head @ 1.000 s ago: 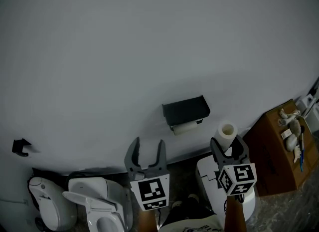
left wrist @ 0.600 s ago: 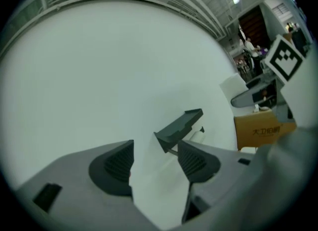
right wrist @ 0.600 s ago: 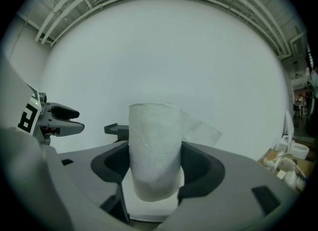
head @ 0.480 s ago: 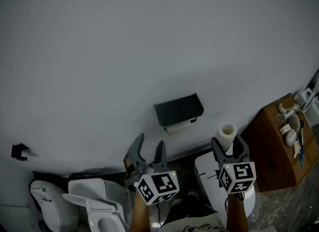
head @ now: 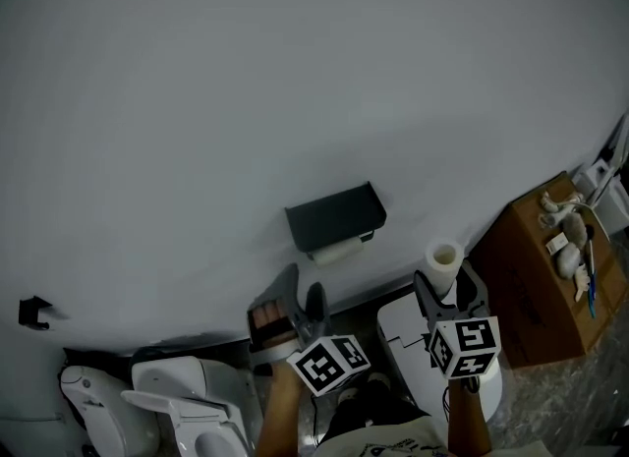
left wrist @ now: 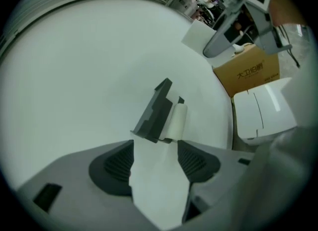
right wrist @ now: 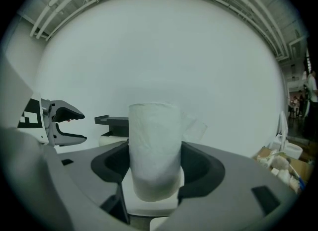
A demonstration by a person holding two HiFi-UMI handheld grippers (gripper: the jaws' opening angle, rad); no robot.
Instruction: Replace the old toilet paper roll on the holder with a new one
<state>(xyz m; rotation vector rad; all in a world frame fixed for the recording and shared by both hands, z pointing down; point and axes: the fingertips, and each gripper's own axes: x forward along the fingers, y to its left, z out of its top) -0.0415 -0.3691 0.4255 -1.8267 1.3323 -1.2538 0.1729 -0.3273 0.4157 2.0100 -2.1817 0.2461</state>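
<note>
Two roles: the right gripper [head: 449, 286] clamps its jaws on the new roll [head: 444, 258], kept ready; the left gripper [head: 301, 296], jaws apart and empty, aims at the old roll [head: 336, 252] on the holder [head: 334, 214].

We see only lower strip of old roll [head: 337, 250]; holder [head: 334, 214] cover hides rest. In head view right gripper [head: 448, 285] hides lower half of new roll [head: 444, 257]. In right gripper view new roll hides most of holder. Toilet [head: 187, 404] cut by bottom edge. Small things [head: 568, 249] on box [head: 531, 298]: we cannot tell what.
</note>
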